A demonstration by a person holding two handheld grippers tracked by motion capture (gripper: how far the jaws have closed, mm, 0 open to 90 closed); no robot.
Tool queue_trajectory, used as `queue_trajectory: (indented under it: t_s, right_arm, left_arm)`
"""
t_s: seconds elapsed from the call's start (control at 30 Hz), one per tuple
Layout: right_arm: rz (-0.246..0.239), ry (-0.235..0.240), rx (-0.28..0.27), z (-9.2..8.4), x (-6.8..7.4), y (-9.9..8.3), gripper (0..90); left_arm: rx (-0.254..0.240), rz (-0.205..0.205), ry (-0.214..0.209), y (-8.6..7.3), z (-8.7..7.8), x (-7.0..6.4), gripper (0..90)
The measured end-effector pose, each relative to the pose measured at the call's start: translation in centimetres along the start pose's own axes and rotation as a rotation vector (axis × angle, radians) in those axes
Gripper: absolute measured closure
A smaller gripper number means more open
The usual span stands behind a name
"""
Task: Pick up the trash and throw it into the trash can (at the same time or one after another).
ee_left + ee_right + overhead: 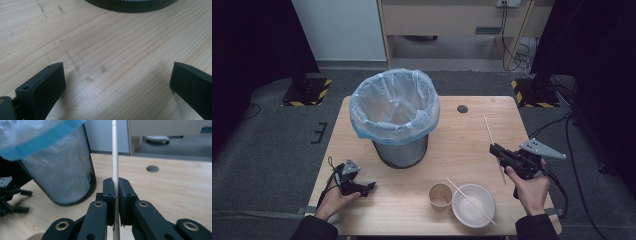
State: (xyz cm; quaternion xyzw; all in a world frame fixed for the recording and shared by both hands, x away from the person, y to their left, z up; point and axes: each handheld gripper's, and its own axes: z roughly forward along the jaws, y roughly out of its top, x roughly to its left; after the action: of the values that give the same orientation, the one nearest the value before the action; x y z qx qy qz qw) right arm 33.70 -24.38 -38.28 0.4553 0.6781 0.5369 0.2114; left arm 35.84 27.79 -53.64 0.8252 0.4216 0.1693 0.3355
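Note:
A thin wooden chopstick (488, 131) is clamped in my right gripper (497, 149) over the table's right side. In the right gripper view the chopstick (114, 155) rises straight up between the closed pads of the right gripper (116, 192). At the front left my left gripper (368, 188) rests low over the wood, held by a hand. Its jaws stand wide apart with bare table between them in the left gripper view, left gripper (117, 80). A mesh bin (396, 117) lined with a blue plastic bag stands at the table's middle.
A paper cup (440, 195) and a white bowl (462, 210) sit near the front edge, and a second chopstick (472, 202) lies across the bowl. A round hole (462, 109) marks the tabletop at the back. The bin's dark base (132, 5) lies just ahead of the left gripper.

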Motion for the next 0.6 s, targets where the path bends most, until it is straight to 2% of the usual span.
queue_trajectory:
  t_s: [0.3, 0.53, 0.6]
  right_arm:
    - [-0.015, 0.024, -0.121, 0.2, 1.3, 4.0, 85.5]
    - [-0.026, 0.034, -0.214, 0.2, 2.4, 8.0, 85.5]
    - [-0.029, 0.032, -0.217, 0.3, 2.5, 8.3, 85.5]
  left_arm:
    - [0.000, -0.001, 0.001, 0.0, 0.0, 0.0, 0.0]
    - [0.000, -0.001, 0.001, 0.0, 0.0, 0.0, 0.0]
    - [0.000, -0.001, 0.001, 0.0, 0.0, 0.0, 0.0]
